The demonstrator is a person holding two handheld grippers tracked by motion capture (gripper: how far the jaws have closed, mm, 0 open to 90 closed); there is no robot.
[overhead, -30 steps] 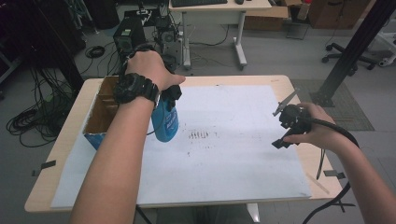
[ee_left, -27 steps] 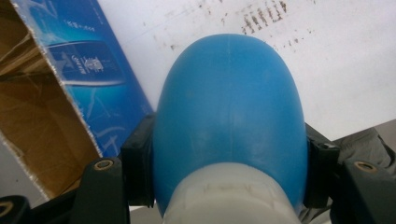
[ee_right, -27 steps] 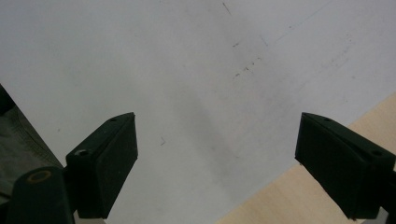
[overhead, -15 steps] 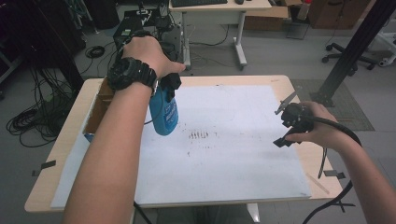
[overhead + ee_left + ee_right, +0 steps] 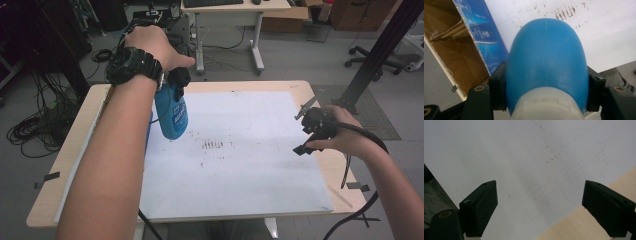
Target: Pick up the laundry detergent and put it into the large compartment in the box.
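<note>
1. My left gripper (image 5: 176, 82) clamps a blue bottle (image 5: 171, 114) near its top; in the left gripper view both black pads (image 5: 498, 86) press against the bottle's (image 5: 547, 65) flanks, just above its white collar (image 5: 547, 105).

2. The bottle hangs below the gripper, bottom end down, in the air over the left part of the white sheet (image 5: 250, 175) that covers the table (image 5: 65, 165).

3. Seen along my left jaws, the bottle's rounded blue body points away from me, with the sheet (image 5: 599, 37) and a patch of dark marks (image 5: 565, 12) beyond it.

4. An open cardboard box (image 5: 461, 55) with a blue printed side sits to the left of the bottle in that view, at the table's left edge.

5. My right gripper (image 5: 306, 127) is released: its jaws stand wide apart with nothing between them, over the sheet (image 5: 524, 157) near its right edge, where bare wood (image 5: 574, 225) shows.

6. Bottle and right gripper are well apart, the dark marks (image 5: 214, 145) on the sheet lying between them.
</note>
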